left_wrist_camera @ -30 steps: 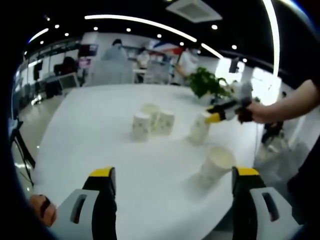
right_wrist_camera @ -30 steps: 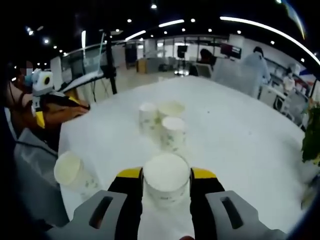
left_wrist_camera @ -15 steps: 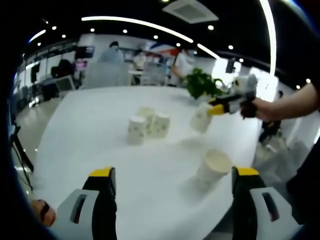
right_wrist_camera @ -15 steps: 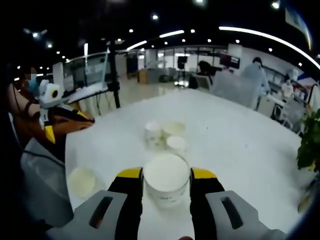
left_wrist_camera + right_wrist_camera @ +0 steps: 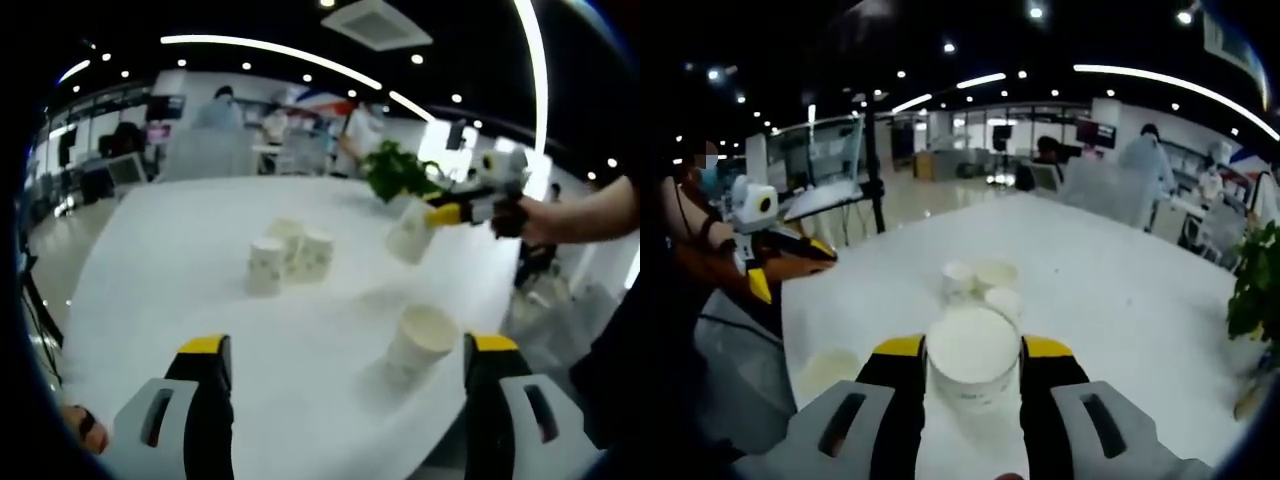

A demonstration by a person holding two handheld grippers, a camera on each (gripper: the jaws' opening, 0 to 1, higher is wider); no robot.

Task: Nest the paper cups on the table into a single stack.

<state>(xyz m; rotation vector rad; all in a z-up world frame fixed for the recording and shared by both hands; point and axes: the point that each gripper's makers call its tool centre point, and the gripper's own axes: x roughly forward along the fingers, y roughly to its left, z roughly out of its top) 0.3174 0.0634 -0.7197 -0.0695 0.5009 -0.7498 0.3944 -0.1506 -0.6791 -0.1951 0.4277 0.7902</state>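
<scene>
In the right gripper view, my right gripper [image 5: 973,375] is shut on a white paper cup [image 5: 973,358], held well above the round white table [image 5: 1120,290]. The left gripper view shows that same cup [image 5: 411,230] tilted in the air, with the right gripper [image 5: 455,213] on it. Three paper cups cluster mid-table [image 5: 285,255], [image 5: 982,282]. A single cup [image 5: 419,340] stands near the table edge between my left gripper's jaws; it also appears at lower left [image 5: 827,370]. My left gripper [image 5: 340,400] is open with nothing in it, and shows at the left [image 5: 760,265].
A potted green plant [image 5: 400,170] stands at the table's far side, at the right edge [image 5: 1252,290] in the right gripper view. People and office furniture fill the background. A person's arm [image 5: 580,215] holds the right gripper.
My right gripper has lifted its cup higher off the table. The cups below look smaller in the right gripper view. The left gripper stays open and has barely moved.
</scene>
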